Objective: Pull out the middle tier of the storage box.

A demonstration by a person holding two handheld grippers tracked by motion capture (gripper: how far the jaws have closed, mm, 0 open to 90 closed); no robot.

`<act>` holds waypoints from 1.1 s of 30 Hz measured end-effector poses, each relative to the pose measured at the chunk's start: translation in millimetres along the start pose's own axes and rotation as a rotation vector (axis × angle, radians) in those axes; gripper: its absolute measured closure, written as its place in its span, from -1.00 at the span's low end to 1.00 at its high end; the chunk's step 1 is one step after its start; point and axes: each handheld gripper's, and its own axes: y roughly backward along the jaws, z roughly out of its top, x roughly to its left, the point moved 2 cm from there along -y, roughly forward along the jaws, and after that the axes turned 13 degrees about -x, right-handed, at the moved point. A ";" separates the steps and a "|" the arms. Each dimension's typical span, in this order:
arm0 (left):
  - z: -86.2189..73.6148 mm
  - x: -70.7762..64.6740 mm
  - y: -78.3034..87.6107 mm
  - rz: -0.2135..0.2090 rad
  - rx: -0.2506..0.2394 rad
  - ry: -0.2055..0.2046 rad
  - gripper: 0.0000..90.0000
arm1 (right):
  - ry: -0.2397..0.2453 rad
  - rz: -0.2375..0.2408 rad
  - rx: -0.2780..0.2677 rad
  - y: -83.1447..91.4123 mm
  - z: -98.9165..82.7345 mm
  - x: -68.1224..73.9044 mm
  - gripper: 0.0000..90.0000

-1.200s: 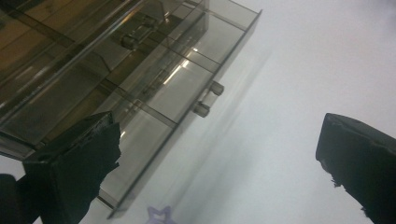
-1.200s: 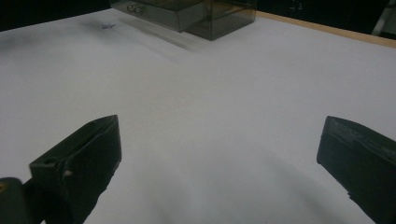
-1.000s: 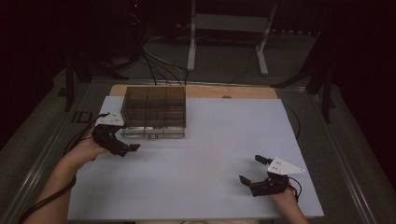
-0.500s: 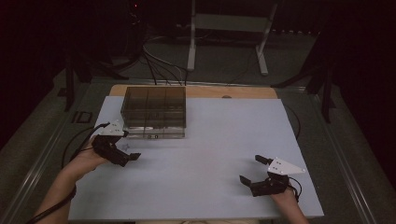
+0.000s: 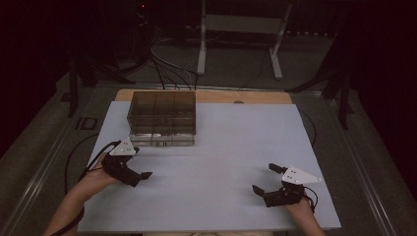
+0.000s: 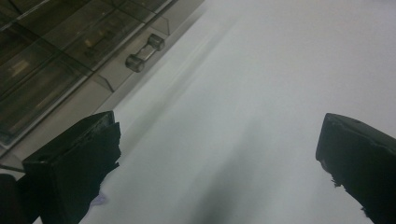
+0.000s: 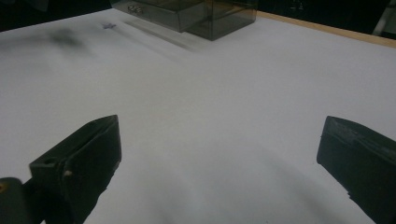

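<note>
With my left gripper [image 5: 140,168] and right gripper [image 5: 265,178] both empty, jaws apart, I should line the left one squarely with the handle [image 6: 145,52] on the smoky compartment box's [image 5: 162,117] near side, far left on the table [image 5: 231,147].

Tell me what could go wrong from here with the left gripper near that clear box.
The left gripper is open beside the smoky compartment box; a careless reach might shove the box instead of catching its small front handle. Its trailing cable lies looped by the table edge and could snag.
</note>
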 end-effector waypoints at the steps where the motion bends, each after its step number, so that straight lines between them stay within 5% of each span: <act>1: -1.0 -2.3 -0.1 -0.006 -0.002 -0.005 -1.00 | 0.001 0.000 -0.001 0.0 0.1 0.0 -1.00; 33: -26.6 -45.7 -10.3 0.026 -0.038 0.061 -1.00 | 0.004 0.001 0.004 0.1 -0.2 0.5 -1.00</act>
